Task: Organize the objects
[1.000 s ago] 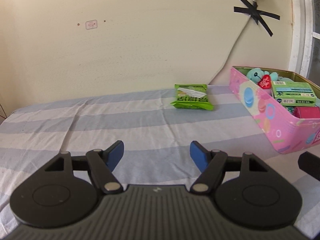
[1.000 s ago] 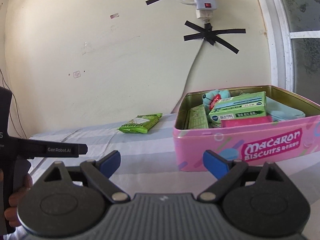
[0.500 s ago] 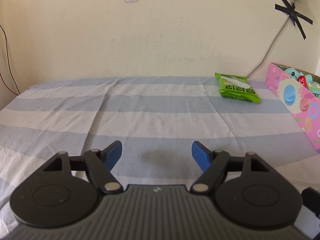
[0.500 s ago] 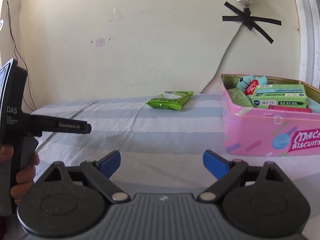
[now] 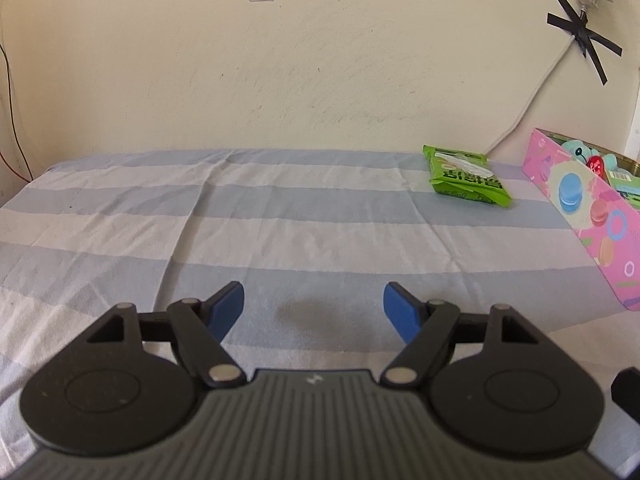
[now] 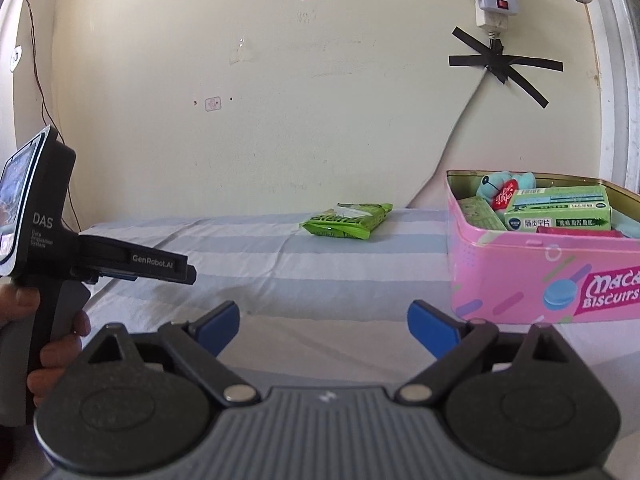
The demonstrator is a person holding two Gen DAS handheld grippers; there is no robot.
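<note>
Green packet [image 5: 466, 179] far ahead-right of left tongs [image 5: 314, 306], both tongs wide, right tongs [image 6: 324, 326] empty.

Green packet [image 5: 466, 174]; pink tin [image 6: 540, 264]; blue-striped sheet [image 5: 280, 216]

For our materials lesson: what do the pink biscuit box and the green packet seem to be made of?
Pink biscuit box: probably printed metal tin, since its inner wall shines gold. Green packet: seemingly thin glossy plastic film, soft and crinkled with a sealed edge. Both are judged by look only.
</note>
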